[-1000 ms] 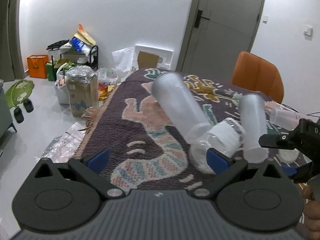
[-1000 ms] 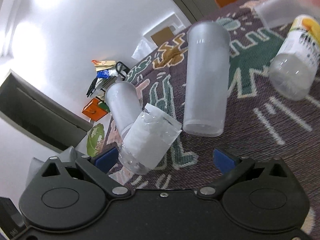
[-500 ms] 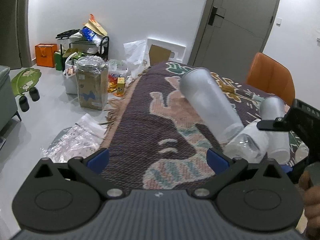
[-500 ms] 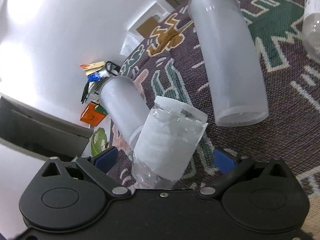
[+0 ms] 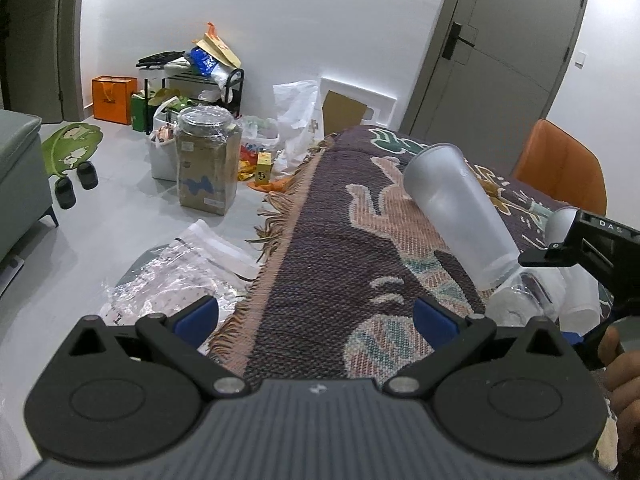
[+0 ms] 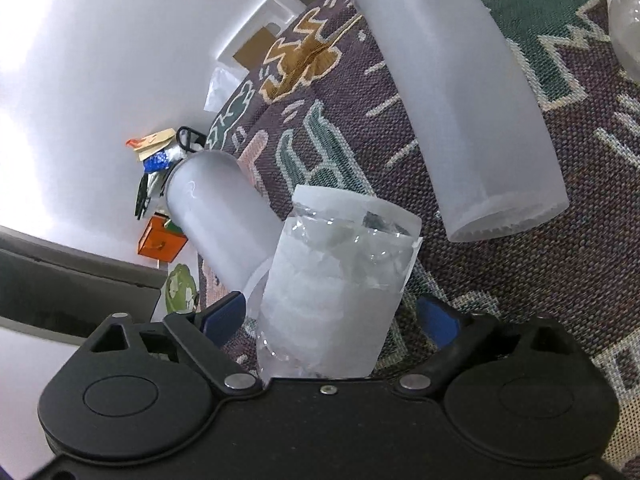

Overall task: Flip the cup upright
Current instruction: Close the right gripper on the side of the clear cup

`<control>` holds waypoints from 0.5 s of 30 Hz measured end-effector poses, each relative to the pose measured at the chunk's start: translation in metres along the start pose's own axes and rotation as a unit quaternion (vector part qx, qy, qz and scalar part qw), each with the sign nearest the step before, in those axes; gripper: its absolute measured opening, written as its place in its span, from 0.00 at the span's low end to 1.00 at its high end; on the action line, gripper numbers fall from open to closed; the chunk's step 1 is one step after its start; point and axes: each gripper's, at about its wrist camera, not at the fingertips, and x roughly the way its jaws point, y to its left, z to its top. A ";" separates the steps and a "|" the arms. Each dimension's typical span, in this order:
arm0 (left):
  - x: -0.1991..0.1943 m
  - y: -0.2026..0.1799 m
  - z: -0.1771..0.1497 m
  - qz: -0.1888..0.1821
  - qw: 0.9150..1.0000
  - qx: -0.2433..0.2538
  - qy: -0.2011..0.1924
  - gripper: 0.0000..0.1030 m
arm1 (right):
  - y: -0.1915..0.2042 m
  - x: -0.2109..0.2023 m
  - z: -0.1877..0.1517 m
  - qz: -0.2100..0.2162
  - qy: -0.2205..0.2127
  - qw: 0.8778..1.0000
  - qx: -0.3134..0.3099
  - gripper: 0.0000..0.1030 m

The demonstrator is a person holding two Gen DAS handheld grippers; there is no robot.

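A clear cup with a white label (image 6: 336, 296) lies on its side on the patterned cloth (image 6: 540, 300), between the open fingers of my right gripper (image 6: 340, 316), which do not grip it. A frosted cup (image 6: 224, 216) leans on it, mouth down. A second frosted cup (image 6: 456, 104) stands upside down further right. In the left wrist view the leaning frosted cup (image 5: 456, 212) and the clear cup (image 5: 516, 296) show at right, behind the right gripper's body (image 5: 600, 248). My left gripper (image 5: 316, 316) is open and empty over the cloth's left edge (image 5: 280, 280).
A clear bottle (image 6: 624, 20) lies at the far right. An orange chair (image 5: 560, 168) stands behind the table. Left of the table the floor holds a plastic bag (image 5: 180, 268), a wrapped box (image 5: 208, 160), a cluttered rack (image 5: 192, 80) and a grey sofa (image 5: 20, 184).
My right gripper has moved in on the clear cup, which now sits between its fingers. My left gripper has swung left, away from the cups.
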 end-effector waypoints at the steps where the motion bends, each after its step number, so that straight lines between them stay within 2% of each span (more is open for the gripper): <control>1: -0.001 0.000 0.000 0.000 1.000 -0.001 -0.002 1.00 | 0.000 0.000 0.000 -0.003 -0.002 1.000 -0.001 0.81; 2: -0.003 0.001 0.000 0.001 1.000 -0.002 -0.003 1.00 | 0.000 0.000 0.000 -0.005 -0.003 1.000 -0.001 0.71; 3: -0.004 0.002 -0.001 0.002 1.000 -0.004 -0.004 1.00 | -0.001 0.001 0.001 0.000 -0.001 1.000 0.000 0.70; 15: -0.024 -0.012 -0.002 -0.007 1.000 0.003 -0.026 1.00 | -0.016 -0.032 -0.012 0.034 0.003 0.999 0.004 0.68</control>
